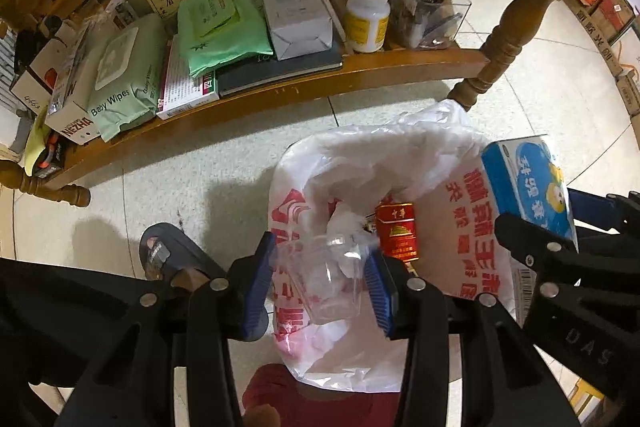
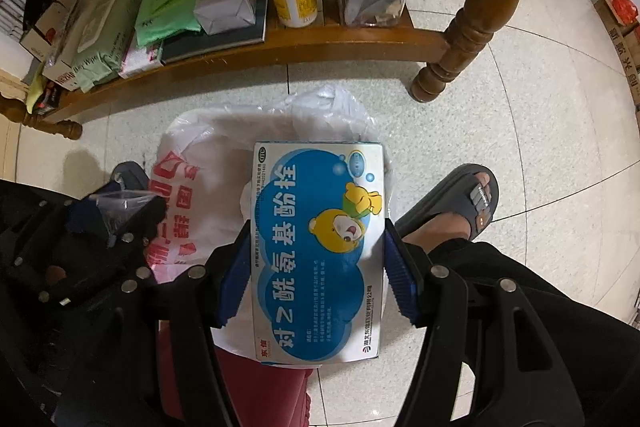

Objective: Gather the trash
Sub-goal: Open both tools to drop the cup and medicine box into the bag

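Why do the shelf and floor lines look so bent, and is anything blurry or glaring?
Left wrist view: fisheye lens bows the wooden shelf into an arc, corners go black; the clear cup is hard to read against the white bag. Right wrist view: floor tile lines curve likewise, the blue box is sharp, soft shadows, no strong glare.

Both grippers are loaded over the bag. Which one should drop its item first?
Probably left. The left gripper holds the clear plastic cup right over the bag's open mouth. The right gripper holds the blue medicine box nearer the bag's rim.
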